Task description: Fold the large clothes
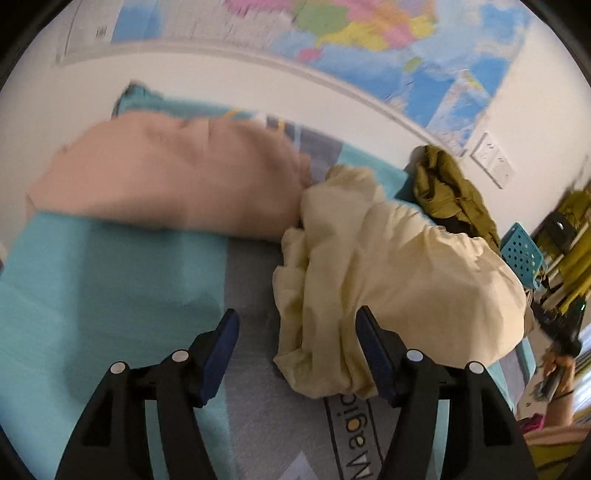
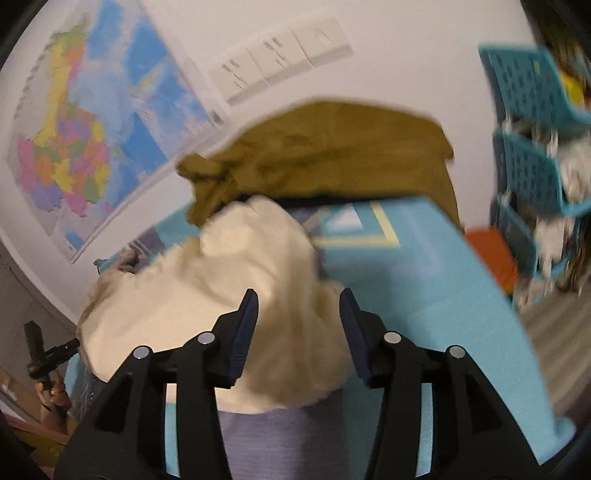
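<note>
A crumpled cream garment [image 1: 388,266] lies in a heap on the teal and grey mat [image 1: 92,277]. My left gripper [image 1: 297,325] hangs just above its near left edge, jaws apart, and the right finger overlaps the cloth without pinching it. In the right wrist view the same cream garment [image 2: 229,295] lies below my right gripper [image 2: 299,306], whose jaws stand apart over its right side with no cloth pinched. A peach garment [image 1: 166,173] lies flat at the back left. An olive garment [image 1: 450,188] is bunched against the wall behind the cream one, and it also fills the far middle of the right wrist view [image 2: 332,147].
A map [image 1: 369,33] and wall sockets [image 2: 280,55] are on the white wall behind the mat [image 2: 424,277]. Stacked blue baskets [image 2: 532,122] stand to the right, an orange object [image 2: 495,254] beside them. A hand with the other gripper [image 2: 44,354] shows at the left edge.
</note>
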